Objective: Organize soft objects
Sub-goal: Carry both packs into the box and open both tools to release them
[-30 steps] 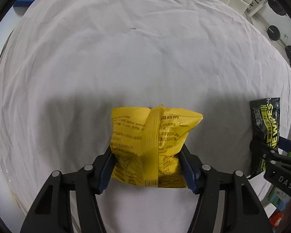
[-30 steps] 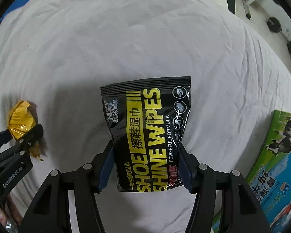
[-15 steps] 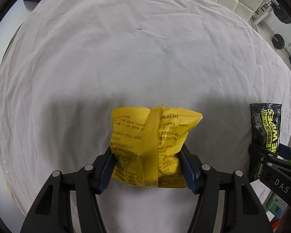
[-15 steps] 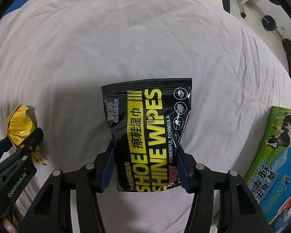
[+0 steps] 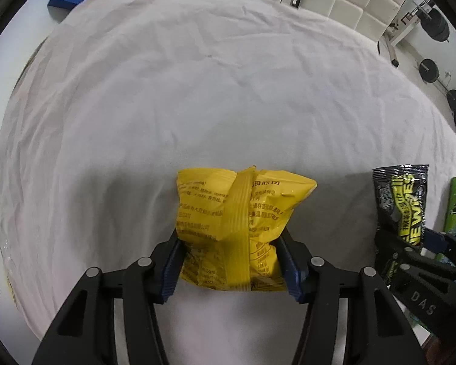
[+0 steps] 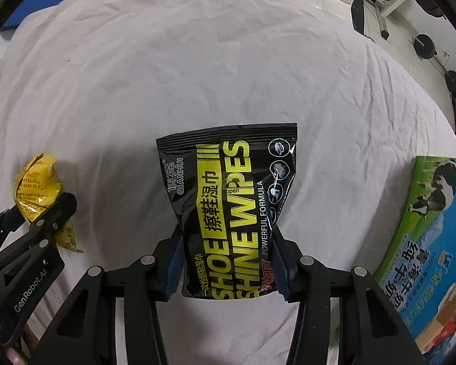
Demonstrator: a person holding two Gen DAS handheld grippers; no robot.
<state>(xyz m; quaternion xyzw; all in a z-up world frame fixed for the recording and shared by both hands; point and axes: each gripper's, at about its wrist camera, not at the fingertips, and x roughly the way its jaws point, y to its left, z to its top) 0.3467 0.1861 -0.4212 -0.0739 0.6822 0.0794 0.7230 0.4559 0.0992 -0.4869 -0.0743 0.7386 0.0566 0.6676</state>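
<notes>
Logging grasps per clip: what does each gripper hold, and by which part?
Left gripper: yellow snack bag, lower sides. Right gripper: black shoe wipes pack, lower sides.

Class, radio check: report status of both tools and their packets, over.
Left tool shut on yellow snack bag. Right tool shut on black wipes pack. Both above white sheet; milk carton at right.
</notes>
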